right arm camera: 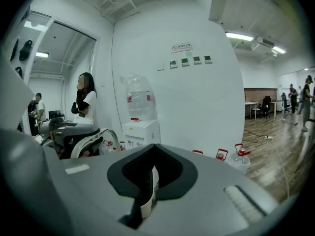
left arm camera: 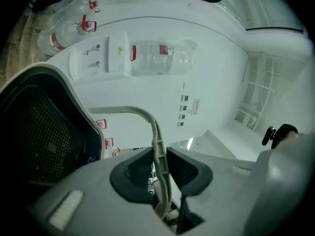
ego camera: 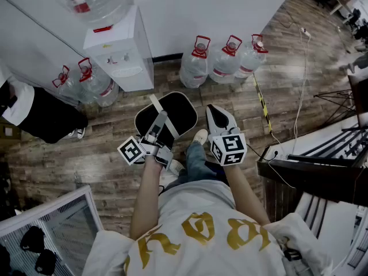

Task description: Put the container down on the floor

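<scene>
The left gripper [ego camera: 156, 133] is clamped on the beige handle [ego camera: 158, 107] of the black container [ego camera: 179, 109], which seems to hang directly beneath it above the wooden floor [ego camera: 69, 165]. The right gripper [ego camera: 220, 117], jaws together and empty, sits just beside it.

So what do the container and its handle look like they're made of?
The container is probably plastic, dark and matte, with a paler smooth rim. The left gripper view shows a fine mesh or perforated pattern on its wall. The handle is likely moulded plastic: pale beige, thin, ribbed and curved, clamped in the left claw.
</scene>
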A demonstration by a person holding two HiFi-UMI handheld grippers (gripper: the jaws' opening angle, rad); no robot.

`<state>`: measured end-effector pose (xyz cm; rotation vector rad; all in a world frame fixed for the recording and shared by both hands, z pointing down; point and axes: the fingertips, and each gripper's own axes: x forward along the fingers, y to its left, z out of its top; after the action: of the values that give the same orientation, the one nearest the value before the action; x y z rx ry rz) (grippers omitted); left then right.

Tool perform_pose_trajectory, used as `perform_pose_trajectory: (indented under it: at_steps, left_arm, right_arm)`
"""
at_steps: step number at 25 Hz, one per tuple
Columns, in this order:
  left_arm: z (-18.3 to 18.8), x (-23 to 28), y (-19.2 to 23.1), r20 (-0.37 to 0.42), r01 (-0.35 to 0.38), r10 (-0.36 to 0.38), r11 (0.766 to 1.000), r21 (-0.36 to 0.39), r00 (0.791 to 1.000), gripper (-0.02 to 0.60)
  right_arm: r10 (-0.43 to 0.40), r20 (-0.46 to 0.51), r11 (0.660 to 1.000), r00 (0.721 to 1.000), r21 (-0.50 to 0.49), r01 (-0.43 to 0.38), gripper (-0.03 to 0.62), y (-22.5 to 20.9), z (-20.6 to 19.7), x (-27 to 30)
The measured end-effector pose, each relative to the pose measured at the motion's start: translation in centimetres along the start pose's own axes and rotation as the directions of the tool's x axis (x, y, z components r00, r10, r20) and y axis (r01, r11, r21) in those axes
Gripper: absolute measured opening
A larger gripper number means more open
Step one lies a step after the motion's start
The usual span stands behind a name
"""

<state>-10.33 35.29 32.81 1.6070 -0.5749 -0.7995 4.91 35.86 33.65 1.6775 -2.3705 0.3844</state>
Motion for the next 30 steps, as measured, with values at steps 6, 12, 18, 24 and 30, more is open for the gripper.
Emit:
perform_pose_trajectory:
  at_steps: [6, 12, 18, 24, 30]
  left_arm:
    - [0.5, 0.0, -0.3, -0.016, -0.001, 0.001, 1.0, -0.002, 1.0, 0.087]
    - [0.9, 0.5, -0.6, -0.026, 0.015, -0.015, 1.0, -0.006, 1.0, 0.087]
    - [2.5, 1.9, 1.0, -0.052, -0.016, 0.014, 1.0, -0.026, 0.999, 0.087]
    - [5.3, 5.6, 3.9, -0.07, -0.052, 0.05, 0.998, -0.033, 0.996, 0.087]
    - [8.8, 11.2, 7.6, -0.077, -0.089, 0.084, 0.995, -0.054, 0.993, 0.086]
  right_arm:
    - [-0.008, -0.002, 1.0, 1.0, -0.007, 0.008, 0.025, 0.5, 0.4, 0.1]
    - [-0.046, 0.008, 0.999, 0.999, 0.011, 0.046, 0.026, -0.2, 0.8, 0.1]
    - [-0.074, -0.034, 0.997, 0.997, 0.017, 0.074, 0.026, -0.6, 0.2, 1.8]
    - [-0.071, -0.069, 0.997, 0.995, 0.031, 0.073, 0.026, -2.5, -0.1, 6.7]
    - [-0.04, -0.087, 0.999, 0.995, 0.029, 0.043, 0.026, -5.3, 1.3, 14.5]
